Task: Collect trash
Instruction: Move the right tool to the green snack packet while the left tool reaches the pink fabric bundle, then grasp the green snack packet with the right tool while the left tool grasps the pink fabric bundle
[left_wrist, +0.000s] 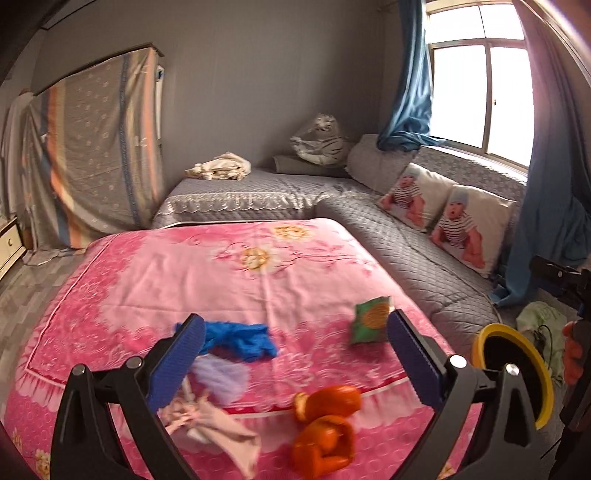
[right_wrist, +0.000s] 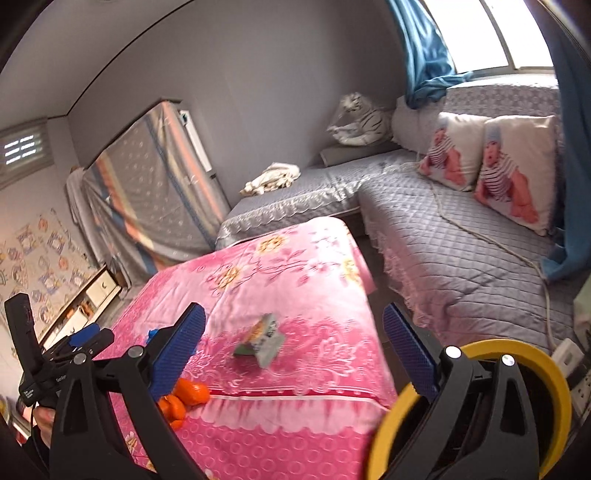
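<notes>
Both the left gripper (left_wrist: 295, 347) and the right gripper (right_wrist: 293, 343) gape wide and empty (neither touching anything), the orange peel (left_wrist: 325, 424) at the bedspread's (left_wrist: 207, 266) near edge lying closest below the left one.

Glove (left_wrist: 240, 338) left of packet (left_wrist: 371, 319), peels (left_wrist: 325, 424) seemingly nearest.

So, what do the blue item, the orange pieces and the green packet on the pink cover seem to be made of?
Blue item: probably a thin rubber glove, crumpled, matte.
Orange pieces: likely citrus peel, curled, glossy.
Green packet: apparently printed plastic or foil, creased.
Pink cover: woven floral fabric.
</notes>
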